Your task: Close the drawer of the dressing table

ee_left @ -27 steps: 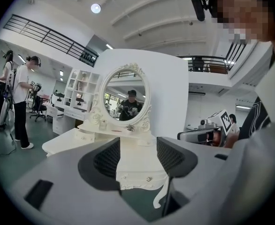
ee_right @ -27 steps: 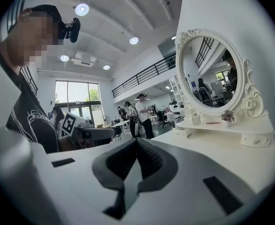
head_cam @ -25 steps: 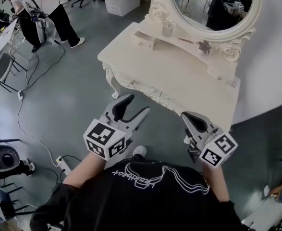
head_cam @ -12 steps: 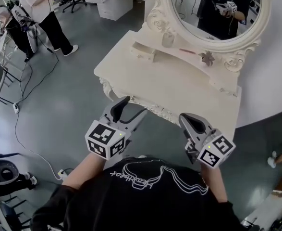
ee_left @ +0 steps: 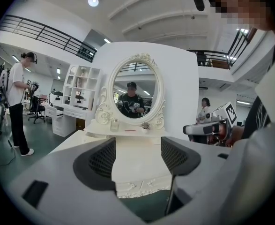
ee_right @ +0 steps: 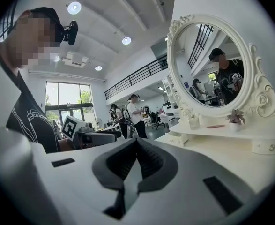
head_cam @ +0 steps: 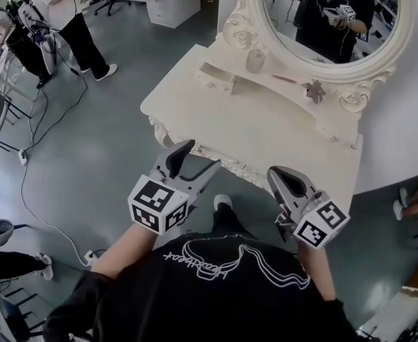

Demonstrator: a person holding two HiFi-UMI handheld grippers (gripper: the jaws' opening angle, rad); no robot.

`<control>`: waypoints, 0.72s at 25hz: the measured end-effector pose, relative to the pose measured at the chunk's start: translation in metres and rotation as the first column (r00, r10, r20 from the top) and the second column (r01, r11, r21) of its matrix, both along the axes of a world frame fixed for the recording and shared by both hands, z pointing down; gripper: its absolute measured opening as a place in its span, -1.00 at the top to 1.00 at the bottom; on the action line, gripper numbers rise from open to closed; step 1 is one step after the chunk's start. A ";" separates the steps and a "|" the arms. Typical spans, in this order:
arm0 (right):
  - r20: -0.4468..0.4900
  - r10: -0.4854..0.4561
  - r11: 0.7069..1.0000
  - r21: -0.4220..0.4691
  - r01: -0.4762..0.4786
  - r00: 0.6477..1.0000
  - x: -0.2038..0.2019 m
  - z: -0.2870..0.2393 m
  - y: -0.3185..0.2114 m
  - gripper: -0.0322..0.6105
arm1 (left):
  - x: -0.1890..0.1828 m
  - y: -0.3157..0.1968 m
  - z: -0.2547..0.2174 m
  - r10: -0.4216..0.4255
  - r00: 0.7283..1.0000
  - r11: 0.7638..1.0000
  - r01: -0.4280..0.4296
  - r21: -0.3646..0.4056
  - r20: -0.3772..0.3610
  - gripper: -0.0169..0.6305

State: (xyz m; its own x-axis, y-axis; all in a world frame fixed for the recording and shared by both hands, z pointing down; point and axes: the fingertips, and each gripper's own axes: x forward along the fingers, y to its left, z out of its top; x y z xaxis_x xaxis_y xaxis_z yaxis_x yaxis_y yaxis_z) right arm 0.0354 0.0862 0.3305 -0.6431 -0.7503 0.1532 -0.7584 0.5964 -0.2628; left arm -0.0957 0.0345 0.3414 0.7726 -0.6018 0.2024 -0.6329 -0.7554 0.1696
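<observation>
The little pulled-out drawer [head_cam: 216,78] lies far and left, nearest the left gripper [head_cam: 203,154], whose empty jaws have just been opening; the right gripper [head_cam: 274,174] is squeezed closed.

shirt [head_cam: 216,306]: black, white line-drawing print [head_cam: 237,261] | left gripper [head_cam: 201,155], left of print: pale grey, black ribbed pads [ee_left: 102,159], black-and-white marker cube [head_cam: 157,205] | right gripper [head_cam: 278,173], right of print: same
</observation>
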 end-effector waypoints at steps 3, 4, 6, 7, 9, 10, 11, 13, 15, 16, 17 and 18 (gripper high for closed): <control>-0.001 -0.014 1.000 -0.003 0.014 1.000 0.002 0.003 -0.014 0.89 | 0.003 -0.011 0.001 -0.005 1.000 1.000 0.005 -0.001 0.006 0.06; -0.003 -0.021 1.000 -0.003 0.021 1.000 0.002 0.003 -0.020 0.89 | 0.003 -0.016 0.001 -0.010 1.000 1.000 0.010 -0.002 0.004 0.06; 0.000 -0.031 1.000 -0.004 0.031 1.000 0.005 0.003 -0.034 0.89 | 0.004 -0.027 0.000 -0.020 1.000 1.000 0.020 -0.006 -0.007 0.06; 0.004 -0.036 0.999 -0.006 0.036 0.999 0.006 0.003 -0.043 0.89 | 0.006 -0.035 0.000 -0.027 1.000 1.000 0.027 -0.007 -0.010 0.06; 0.006 -0.048 0.999 -0.013 0.048 0.999 0.010 0.004 -0.062 0.89 | 0.009 -0.053 0.002 -0.042 0.999 0.999 0.042 -0.012 -0.002 0.06; 0.006 -0.056 0.998 -0.019 0.056 0.998 0.011 0.005 -0.072 0.89 | 0.010 -0.063 0.005 -0.050 0.999 0.999 0.050 -0.016 0.004 0.06; 0.005 -0.063 0.998 -0.024 0.063 0.998 0.013 0.006 -0.081 0.89 | 0.012 -0.074 0.008 -0.058 0.998 0.998 0.058 -0.020 0.010 0.06; 0.008 -0.073 0.997 -0.033 0.073 0.997 0.018 0.010 -0.100 0.89 | 0.016 -0.095 0.015 -0.073 0.997 0.997 0.073 -0.019 0.027 0.06; 0.012 -0.081 0.996 -0.042 0.081 0.997 0.025 0.013 -0.119 0.89 | 0.022 -0.114 0.024 -0.086 0.995 0.996 0.087 -0.018 0.049 0.06; 0.013 -0.085 0.995 -0.046 0.085 0.996 0.028 0.015 -0.128 0.89 | 0.024 -0.124 0.029 -0.093 0.994 0.995 0.094 -0.022 0.058 0.06; 0.013 -0.089 0.995 -0.049 0.090 0.996 0.031 0.017 -0.137 0.89 | 0.027 -0.133 0.035 -0.099 0.993 0.994 0.101 -0.029 0.065 0.06; 0.013 -0.094 0.994 -0.053 0.094 0.995 0.034 0.020 -0.145 0.89 | 0.030 -0.141 0.040 -0.106 0.992 0.993 0.109 -0.036 0.071 0.06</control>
